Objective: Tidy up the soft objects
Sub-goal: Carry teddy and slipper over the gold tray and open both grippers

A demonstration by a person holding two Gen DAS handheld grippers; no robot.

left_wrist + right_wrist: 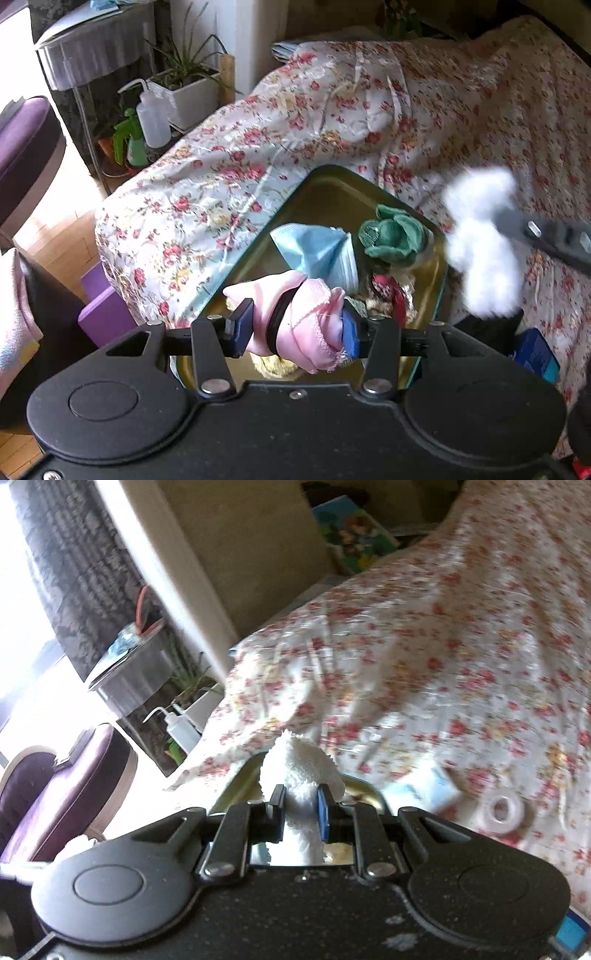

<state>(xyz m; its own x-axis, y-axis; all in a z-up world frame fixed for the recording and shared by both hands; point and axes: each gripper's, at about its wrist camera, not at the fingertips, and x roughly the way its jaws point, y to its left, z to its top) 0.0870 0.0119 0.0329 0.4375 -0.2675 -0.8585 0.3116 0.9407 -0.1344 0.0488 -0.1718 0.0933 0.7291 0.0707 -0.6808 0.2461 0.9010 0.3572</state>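
Left wrist view: left tool [295,332], jaws clamped on a pink cloth roll [303,325] bound w/ a black band [279,321], held over the near part of a gold tray [332,192]. Tray rests on a bed w/ a floral cover [229,177]. In tray: blue face mask [321,251], green fabric piece [391,236] beside it, small red-patterned item [388,291] nearer the tool; ID of the latter unclear. Right of tray: white fluffy cloth [480,236], blurred, carried off the bed by the right tool's dark finger, above the tray's right edge. Beyond bed edge: white squeeze bottle [151,118], potted plant [184,70].

Right wrist view: right tool [301,805], jaws nearly together, clamped on the white fluffy cloth [299,764], which sticks up past the pads & hangs below them. Tray rim [240,782] just behind. On the floral cover [443,646] to the right: tape roll [504,812], small white-blue packet [432,790]. Frame blurred.
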